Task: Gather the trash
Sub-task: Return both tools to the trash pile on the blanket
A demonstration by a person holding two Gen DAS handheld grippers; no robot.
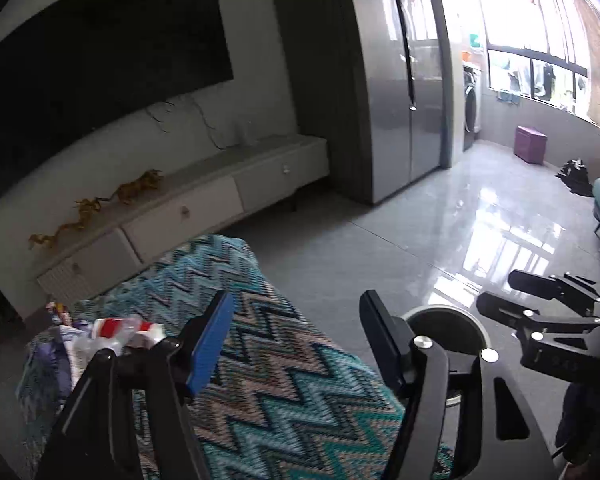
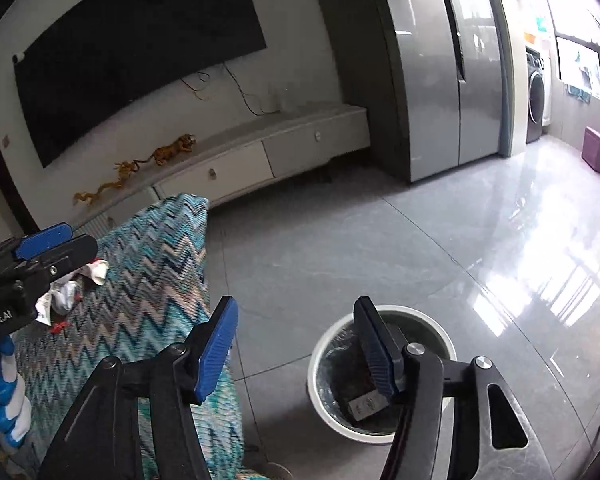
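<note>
Black linkage tool [image 2: 296, 344] with blue ribbed pads [image 2: 216, 350], silver screws.

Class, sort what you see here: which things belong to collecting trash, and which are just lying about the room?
Part of the job:
wrappers on the zigzag cloth
bin on the floor
left gripper, open
right gripper, open

Just lying about:
toy tiger
purple box
fridge

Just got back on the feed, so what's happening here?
A person is collecting trash with a handheld gripper in each hand. Both the left gripper and right gripper are open and empty. A round trash bin stands on the tiled floor beside the zigzag-patterned cloth, with something already inside. Crumpled wrappers lie on the cloth, not yet picked up.
</note>
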